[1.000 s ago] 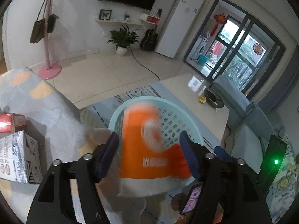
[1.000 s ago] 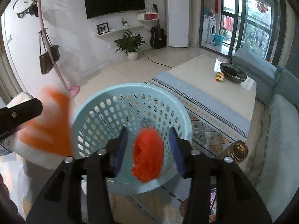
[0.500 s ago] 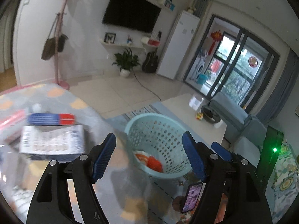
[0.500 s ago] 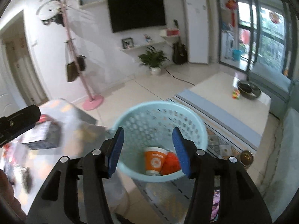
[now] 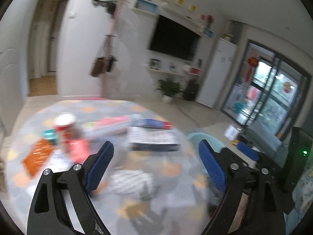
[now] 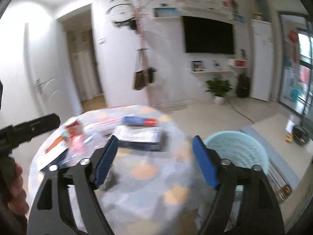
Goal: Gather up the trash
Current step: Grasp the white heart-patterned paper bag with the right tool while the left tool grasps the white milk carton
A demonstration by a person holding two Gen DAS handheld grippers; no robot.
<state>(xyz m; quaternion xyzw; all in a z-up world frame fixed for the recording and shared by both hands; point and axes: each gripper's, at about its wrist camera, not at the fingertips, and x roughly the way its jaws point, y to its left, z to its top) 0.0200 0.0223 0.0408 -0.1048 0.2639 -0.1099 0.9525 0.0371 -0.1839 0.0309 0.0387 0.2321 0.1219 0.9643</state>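
Trash scattered on the round worktop: red-and-white cup far left, orange wrapper beside it, flat printed box mid-table, striped crumpled piece nearest. Probably all light; cup thin and crushable, best pinched across the rim; wrapper limp and slippery, best taken at an edge; box stiff, held across its narrow side. Pale blue basket on the floor just right of the worktop. Left gripper and right gripper both opening wide, nothing between the fingers.
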